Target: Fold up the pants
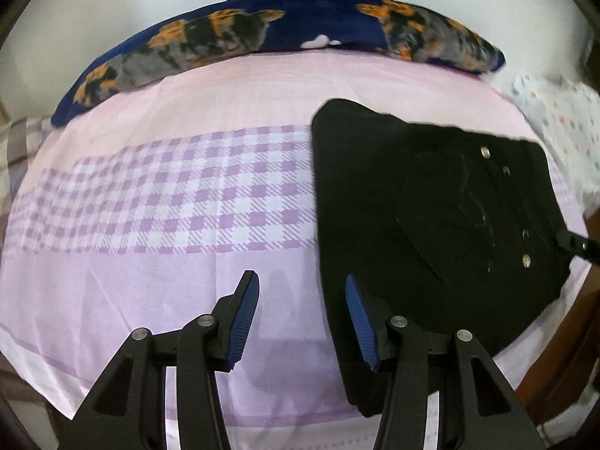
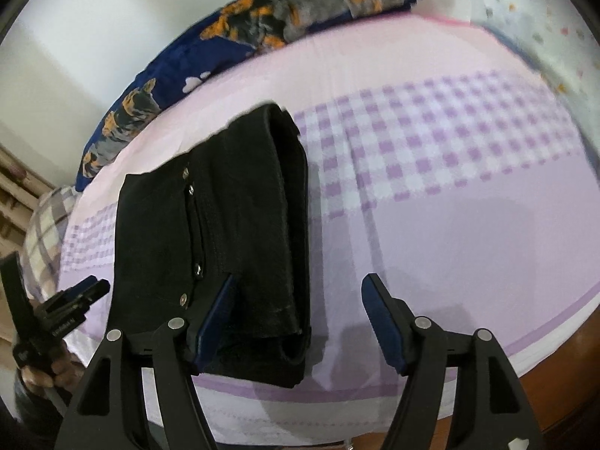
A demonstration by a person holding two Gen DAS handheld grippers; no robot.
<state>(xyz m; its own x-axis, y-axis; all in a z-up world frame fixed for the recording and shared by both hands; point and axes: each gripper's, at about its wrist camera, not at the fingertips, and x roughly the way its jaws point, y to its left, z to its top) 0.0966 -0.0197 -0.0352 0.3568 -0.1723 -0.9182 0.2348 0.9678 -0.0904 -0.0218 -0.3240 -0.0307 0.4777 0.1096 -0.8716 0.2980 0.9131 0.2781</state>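
The black pants (image 1: 431,225) lie folded into a compact rectangle on the pink bed sheet (image 1: 150,292), with metal buttons showing on top. In the left wrist view they sit at the right, and my left gripper (image 1: 302,281) is open and empty just above their left edge. In the right wrist view the pants (image 2: 232,225) lie at the left-centre, and my right gripper (image 2: 300,285) is open and empty above their near right end. The left gripper (image 2: 78,296) also shows at the left edge of the right wrist view, held in a hand.
A dark blue blanket with orange and grey print (image 1: 262,33) lies along the far side of the bed. A white dotted pillow (image 1: 558,120) is at the right. A checked purple band (image 1: 168,195) crosses the sheet. A brown wooden bed edge (image 2: 555,393) runs at the near right.
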